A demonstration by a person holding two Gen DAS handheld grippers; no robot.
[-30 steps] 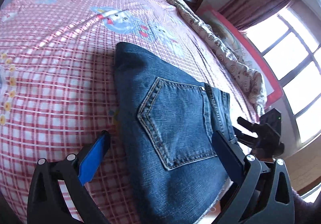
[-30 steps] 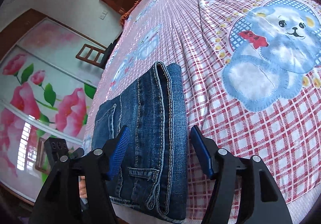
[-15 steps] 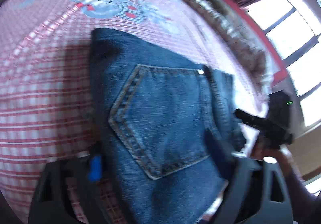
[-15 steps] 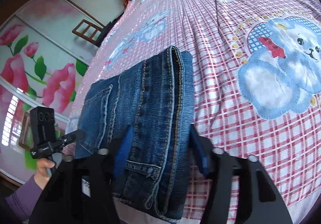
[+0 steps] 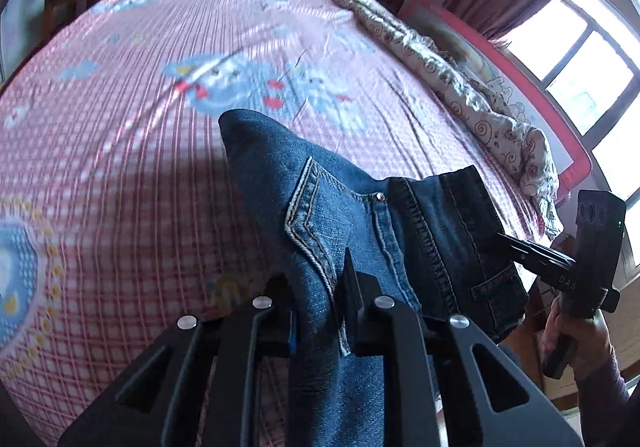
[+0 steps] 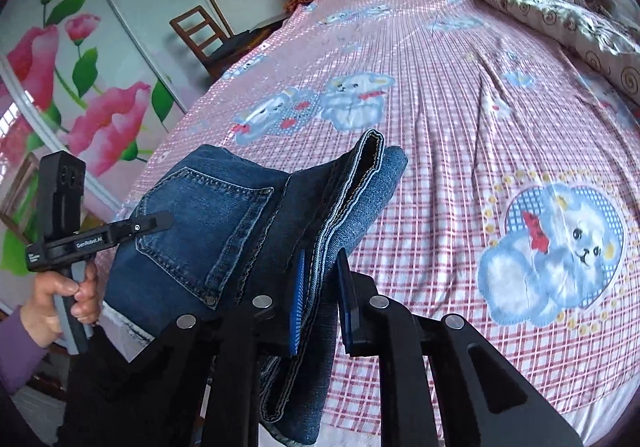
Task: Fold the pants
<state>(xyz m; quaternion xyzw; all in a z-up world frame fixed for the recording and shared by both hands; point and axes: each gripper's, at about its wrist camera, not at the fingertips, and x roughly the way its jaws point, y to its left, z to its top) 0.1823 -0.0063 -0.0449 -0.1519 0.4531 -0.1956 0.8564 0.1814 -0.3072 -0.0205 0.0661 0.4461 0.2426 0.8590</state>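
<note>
The folded jeans (image 5: 360, 215) sit at the near edge of the bed (image 5: 120, 167), both grippers having just closed on them: left gripper (image 5: 320, 307) pinching the pocket side, right gripper (image 6: 320, 287) the stacked hems; thick, heavy denim, limp enough to sag between grips

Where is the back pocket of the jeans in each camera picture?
Left wrist view: the back pocket sits at centre, just above the left gripper, which pinches the jeans.
Right wrist view: the pocket is left of centre, up and left of the right gripper.
Shared landmark: the swirl-patterned quilt along the bed's far side.
</note>
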